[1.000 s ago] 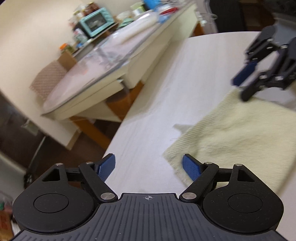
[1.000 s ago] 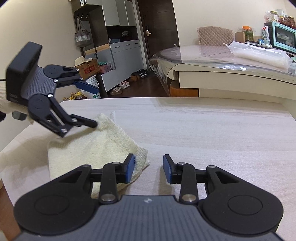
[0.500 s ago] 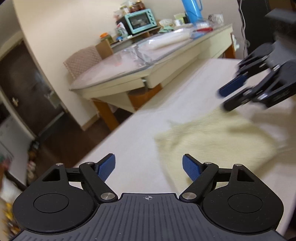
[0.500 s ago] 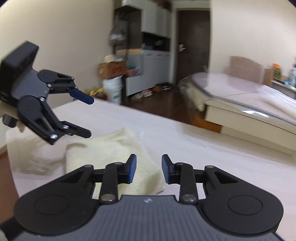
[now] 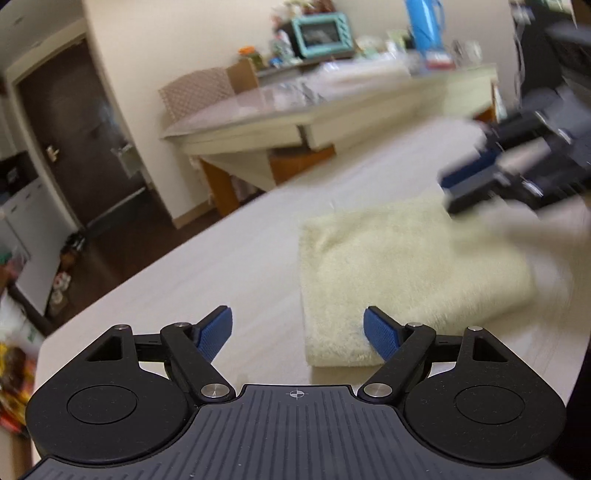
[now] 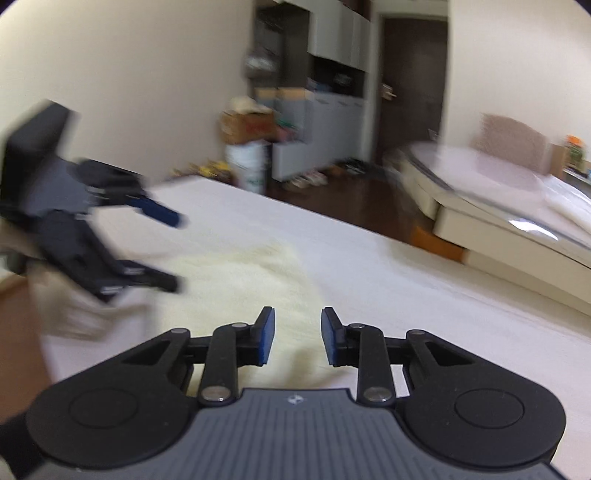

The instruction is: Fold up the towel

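Note:
A pale yellow towel (image 5: pixel 402 273) lies folded flat on the light wooden table (image 5: pixel 221 266). My left gripper (image 5: pixel 297 328) is open and empty, just above the towel's near left corner. My right gripper (image 6: pixel 297 336) is open and empty, hovering over the towel's edge (image 6: pixel 236 288). Each gripper shows blurred in the other's view: the right one (image 5: pixel 480 184) above the towel's far right side, the left one (image 6: pixel 173 251) above its left side.
A second glass-topped table (image 5: pixel 314 107) with a chair, a teal oven (image 5: pixel 321 33) and clutter stands beyond. A dark door (image 6: pixel 410 92), grey cabinets, boxes and a white bucket (image 6: pixel 247 166) lie past the table's far edge. The table edge (image 5: pixel 48 339) is near my left gripper.
Both grippers have swung round and the views have turned; the towel now lies squarer and closer to my left gripper. Both grippers stayed open and empty.

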{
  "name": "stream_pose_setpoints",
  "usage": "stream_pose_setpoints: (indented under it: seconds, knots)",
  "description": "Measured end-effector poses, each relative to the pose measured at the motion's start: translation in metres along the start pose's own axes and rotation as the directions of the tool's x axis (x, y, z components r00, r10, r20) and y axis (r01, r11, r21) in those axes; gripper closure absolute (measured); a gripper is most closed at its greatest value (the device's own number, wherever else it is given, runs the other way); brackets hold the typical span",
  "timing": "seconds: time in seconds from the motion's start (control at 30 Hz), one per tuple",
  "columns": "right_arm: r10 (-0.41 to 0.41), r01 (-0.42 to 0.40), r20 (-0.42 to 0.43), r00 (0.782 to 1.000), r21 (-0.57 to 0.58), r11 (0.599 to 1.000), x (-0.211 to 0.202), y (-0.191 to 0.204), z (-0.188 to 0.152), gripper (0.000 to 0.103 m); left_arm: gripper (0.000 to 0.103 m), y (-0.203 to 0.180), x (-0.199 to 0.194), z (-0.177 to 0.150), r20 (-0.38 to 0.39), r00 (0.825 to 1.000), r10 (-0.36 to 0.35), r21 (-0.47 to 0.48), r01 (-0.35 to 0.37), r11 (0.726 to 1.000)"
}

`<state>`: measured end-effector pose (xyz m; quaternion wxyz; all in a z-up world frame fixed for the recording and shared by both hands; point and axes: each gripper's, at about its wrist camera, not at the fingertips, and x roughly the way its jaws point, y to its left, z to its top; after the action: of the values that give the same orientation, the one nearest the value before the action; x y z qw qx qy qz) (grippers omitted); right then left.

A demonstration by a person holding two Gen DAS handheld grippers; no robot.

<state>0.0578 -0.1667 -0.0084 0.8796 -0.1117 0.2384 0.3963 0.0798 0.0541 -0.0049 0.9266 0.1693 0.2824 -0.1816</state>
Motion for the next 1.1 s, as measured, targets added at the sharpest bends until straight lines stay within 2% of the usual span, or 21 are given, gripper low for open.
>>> stream_pose_setpoints:
  seconds: [0.1, 0.17, 0.2, 0.27, 0.53, 0.63, 0.83, 0.93, 1.1]
  knots:
    - [0.066, -0.066, -0.018, 0.998, -0.048, 0.997, -0.003, 0.018, 0.001, 0.074, 0.020, 0.000, -0.003, -0.004, -0.011, 0.999, 0.030, 0.010, -0.030, 0.999]
    - [0.063, -0.070, -0.063, 0.996, -0.107, 0.992, 0.003, 0.030, -0.005, 0.077, 0.020, -0.005, -0.001, -0.008, -0.029, 0.998, 0.050, 0.033, -0.050, 0.998]
    - [0.061, -0.072, -0.089, 0.994, -0.132, 0.989, 0.006, 0.035, -0.008, 0.084, 0.019, -0.007, 0.001, -0.012, -0.042, 0.997, 0.060, 0.046, -0.058, 0.997]
    - [0.060, -0.078, -0.129, 0.990, -0.140, 0.987, 0.011, 0.038, -0.016, 0.084, 0.019, -0.010, 0.002, -0.016, -0.033, 0.997, 0.070, 0.058, -0.068, 0.996]
    - [0.015, -0.017, -0.106, 0.994, -0.013, 1.000, 0.014, 0.051, -0.017, 0.084, 0.018, -0.001, 0.010, -0.014, -0.028, 0.997, 0.074, 0.069, -0.072, 0.995]
    - [-0.003, 0.006, -0.092, 0.996, 0.035, 0.999, 0.017, 0.062, -0.015, 0.084, 0.018, 0.007, 0.020, -0.007, -0.031, 0.993, 0.110, 0.113, -0.106, 0.988]
    - [-0.015, 0.019, -0.074, 0.997, 0.059, 0.998, 0.027, 0.082, -0.009, 0.084, 0.023, 0.027, 0.038, 0.003, -0.042, 0.990, 0.132, 0.134, -0.125, 0.983]
    - [-0.002, 0.006, -0.057, 0.998, 0.074, 0.997, 0.021, 0.075, -0.005, 0.084, 0.023, 0.032, 0.021, 0.008, -0.007, 0.991, 0.136, 0.094, -0.135, 0.986]
    - [-0.081, 0.082, -0.023, 0.996, 0.041, 0.996, -0.001, 0.043, 0.002, 0.084, 0.023, 0.019, -0.006, -0.003, -0.001, 0.997, 0.071, 0.031, -0.071, 0.997]
